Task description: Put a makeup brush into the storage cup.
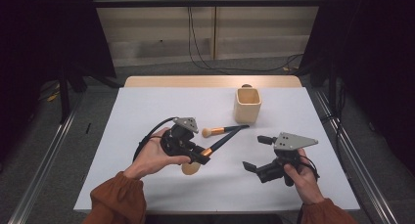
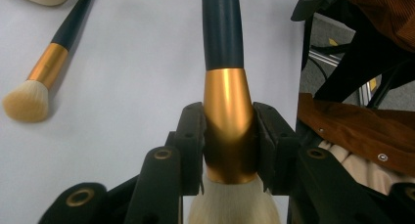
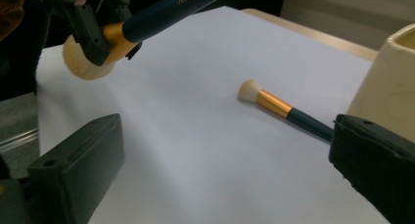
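Large makeup brush point(image 2: 229, 111): clamped at its gold ferrule between the jaws of the left gripper point(image 2: 229, 136), held clear of the white table point(image 1: 147, 106) near the front-left. Cream bristle head sits below the jaws, dark handle runs up and away toward the cup. Small makeup brush point(image 1: 222, 131) lies flat on the table just beyond, bristles pointing left, handle toward the cream square cup point(image 1: 247, 105), which stands upright further back. Right gripper point(image 1: 259, 153): jaws spread wide, nothing between them, held above the front-right of the table, well apart from both brushes
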Available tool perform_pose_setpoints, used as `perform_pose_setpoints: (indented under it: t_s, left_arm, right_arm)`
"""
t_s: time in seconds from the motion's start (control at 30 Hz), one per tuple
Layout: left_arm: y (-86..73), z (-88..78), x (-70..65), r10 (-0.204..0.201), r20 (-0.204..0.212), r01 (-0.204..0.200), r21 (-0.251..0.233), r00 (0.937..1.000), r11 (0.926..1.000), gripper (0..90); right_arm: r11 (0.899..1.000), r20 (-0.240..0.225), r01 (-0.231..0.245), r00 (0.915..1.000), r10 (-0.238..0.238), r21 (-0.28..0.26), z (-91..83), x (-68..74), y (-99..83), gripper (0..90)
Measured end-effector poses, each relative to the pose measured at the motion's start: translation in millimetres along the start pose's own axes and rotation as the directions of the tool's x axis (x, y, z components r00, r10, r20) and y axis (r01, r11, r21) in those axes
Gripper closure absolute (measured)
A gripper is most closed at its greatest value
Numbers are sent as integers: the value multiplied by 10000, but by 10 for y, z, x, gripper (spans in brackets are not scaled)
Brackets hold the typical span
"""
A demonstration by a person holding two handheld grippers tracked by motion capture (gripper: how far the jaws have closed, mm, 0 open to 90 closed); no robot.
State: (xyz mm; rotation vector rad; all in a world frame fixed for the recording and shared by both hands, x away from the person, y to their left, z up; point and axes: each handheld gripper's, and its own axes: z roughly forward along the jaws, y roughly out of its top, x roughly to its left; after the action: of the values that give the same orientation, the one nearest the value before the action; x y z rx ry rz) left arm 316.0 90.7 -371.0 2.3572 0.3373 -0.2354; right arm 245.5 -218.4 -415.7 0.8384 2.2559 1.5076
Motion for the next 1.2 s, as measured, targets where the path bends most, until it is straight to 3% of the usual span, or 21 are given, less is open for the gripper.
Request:
perform_pose_setpoints:
  t_s: [0.1,0.17,0.37,0.57,0.7,0.77,0.87,1.03,1.13,1.2]
  left_arm:
    - [10,15,-6,111,79,-113,218,9999,9997,668]
    - [17,35,-18,127,137,-132,388,9998,9992,668]
    - [46,92,-52,394,207,-414,1032,9990,9938,668]
    - [74,94,-64,637,327,-676,1364,9974,9883,668]
    - [82,94,-63,780,269,-814,1667,9966,9826,668]
    - [86,91,-52,827,283,-865,1776,9962,9803,668]
    - [90,102,-55,814,287,-855,2006,9963,9759,668]
    - [100,111,-58,805,352,-864,2277,9961,9699,668]
    - [118,116,-62,975,406,-1047,2540,9944,9615,668]
    - [129,128,-71,950,408,-1023,2574,9946,9609,668]
  right_arm:
    - [9996,-454,-137,9989,147,241,21,-25,31,0]
    - [9992,-499,-119,9987,138,374,36,-28,43,2]
    - [9956,-691,192,9975,-130,912,85,-19,90,7]
    - [9846,-912,742,9940,-603,1582,123,-10,151,7]
    - [9699,-832,1086,9922,-924,2178,179,-9,233,28]
    - [9619,-1032,1256,9893,-1031,2429,210,-8,275,20]
    - [9451,-1192,1812,9809,-1537,2721,257,11,335,34]
    - [9209,-1732,2406,9655,-1946,3067,309,34,431,52]
    - [9079,-1934,2628,9588,-2080,3265,329,33,483,60]
    - [9026,-1999,2651,9579,-2062,3392,345,31,511,63]
